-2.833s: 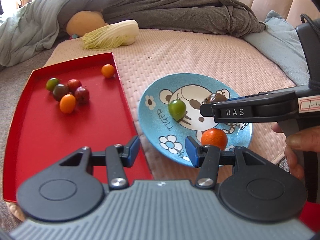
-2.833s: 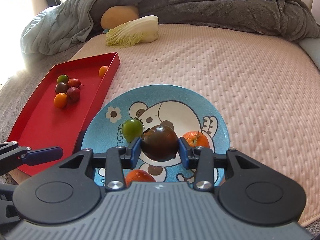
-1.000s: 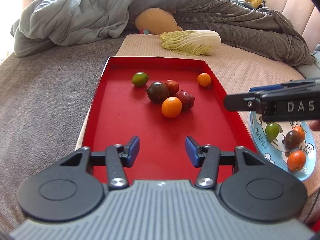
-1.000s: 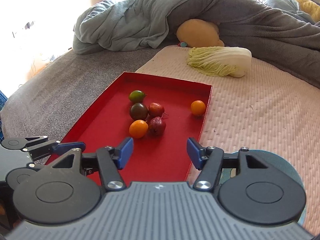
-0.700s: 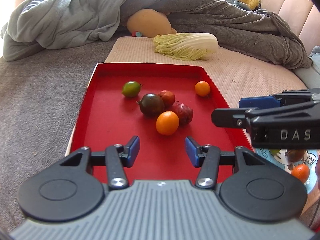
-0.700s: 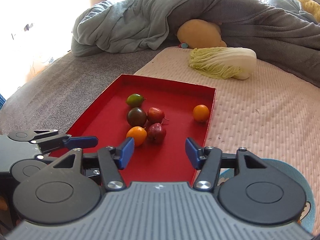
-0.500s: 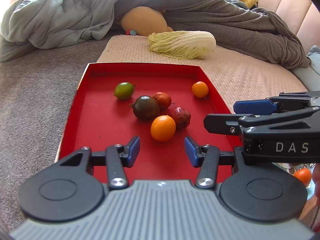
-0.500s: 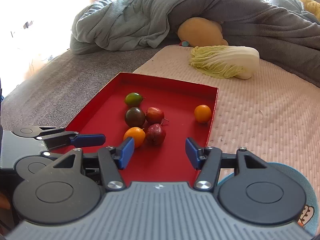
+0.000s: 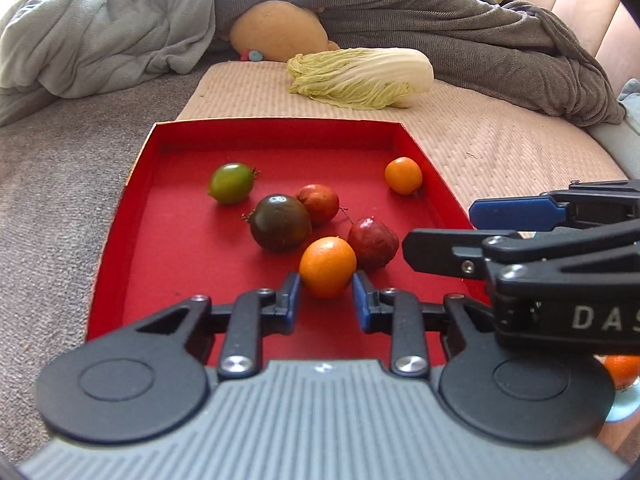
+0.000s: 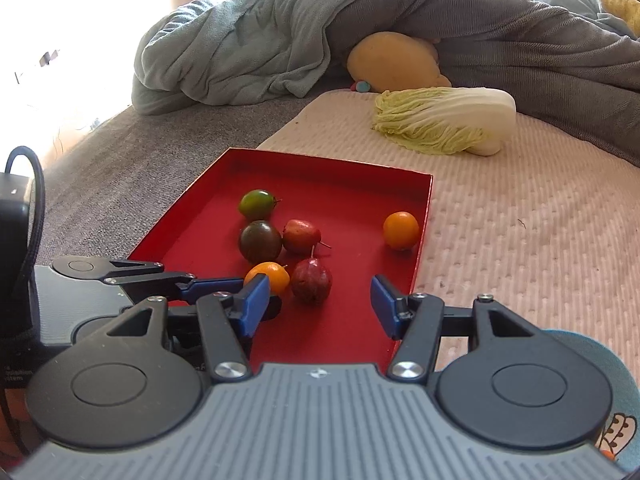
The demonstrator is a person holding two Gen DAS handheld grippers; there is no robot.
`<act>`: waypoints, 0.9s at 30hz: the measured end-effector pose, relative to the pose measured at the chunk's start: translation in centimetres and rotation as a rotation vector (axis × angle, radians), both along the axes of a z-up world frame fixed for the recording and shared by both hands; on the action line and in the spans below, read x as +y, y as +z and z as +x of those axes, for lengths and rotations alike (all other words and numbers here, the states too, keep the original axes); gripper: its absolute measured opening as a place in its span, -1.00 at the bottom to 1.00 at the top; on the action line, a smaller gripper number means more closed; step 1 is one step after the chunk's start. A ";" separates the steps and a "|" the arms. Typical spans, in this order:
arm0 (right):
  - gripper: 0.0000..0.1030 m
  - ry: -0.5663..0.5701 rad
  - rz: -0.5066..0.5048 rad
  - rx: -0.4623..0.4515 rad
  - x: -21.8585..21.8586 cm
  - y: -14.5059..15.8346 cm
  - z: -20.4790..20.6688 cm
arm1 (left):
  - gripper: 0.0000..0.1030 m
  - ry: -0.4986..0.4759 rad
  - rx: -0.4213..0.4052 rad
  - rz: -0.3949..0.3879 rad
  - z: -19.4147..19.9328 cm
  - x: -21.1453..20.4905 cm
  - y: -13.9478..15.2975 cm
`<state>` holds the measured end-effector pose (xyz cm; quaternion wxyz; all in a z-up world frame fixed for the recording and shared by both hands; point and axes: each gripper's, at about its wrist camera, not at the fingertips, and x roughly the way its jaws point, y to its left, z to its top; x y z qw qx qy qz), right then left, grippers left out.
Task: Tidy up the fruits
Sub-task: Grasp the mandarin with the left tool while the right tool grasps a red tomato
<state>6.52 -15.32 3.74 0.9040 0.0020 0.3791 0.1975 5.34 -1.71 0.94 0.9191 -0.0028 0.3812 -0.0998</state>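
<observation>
The left hand-held gripper (image 9: 326, 298) has moved closer, its jaws now apart around the near orange (image 9: 327, 267) in the red tray (image 9: 120, 240), while the right hand-held gripper (image 10: 316, 306) stays apart, holding nothing.

You are working over a bed (image 10: 540, 216) covered by a pale pink quilted pad, with grey fabric (image 9: 52, 184) lying along its left side. A rumpled grey-green blanket (image 10: 240, 52) is heaping across the back, running into a darker grey blanket (image 9: 480, 28) on the right. A tan cushion (image 10: 392, 60) is peeking out beneath them. Strong daylight is pouring in from the upper left, and a padded beige headboard (image 9: 580, 4) is showing at the far right.
</observation>
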 end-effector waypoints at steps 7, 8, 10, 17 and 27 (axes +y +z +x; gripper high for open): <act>0.22 0.019 -0.005 0.011 1.6 -0.6 0.8 | -0.41 0.023 0.007 0.062 -1.6 0.7 0.0; 0.19 0.019 -0.006 0.015 1.7 -0.8 0.9 | -0.42 0.027 0.011 0.070 -1.8 0.8 0.1; 0.16 0.015 -0.006 0.025 2.0 -1.2 1.3 | -0.42 0.041 0.020 0.070 -2.0 1.2 0.2; 0.06 0.025 -0.018 0.059 3.1 -2.5 2.4 | -0.42 0.090 0.038 0.053 -2.9 2.8 0.5; -0.06 0.026 0.002 0.081 4.1 -3.4 3.5 | -0.42 0.129 0.055 0.009 -3.9 4.3 0.8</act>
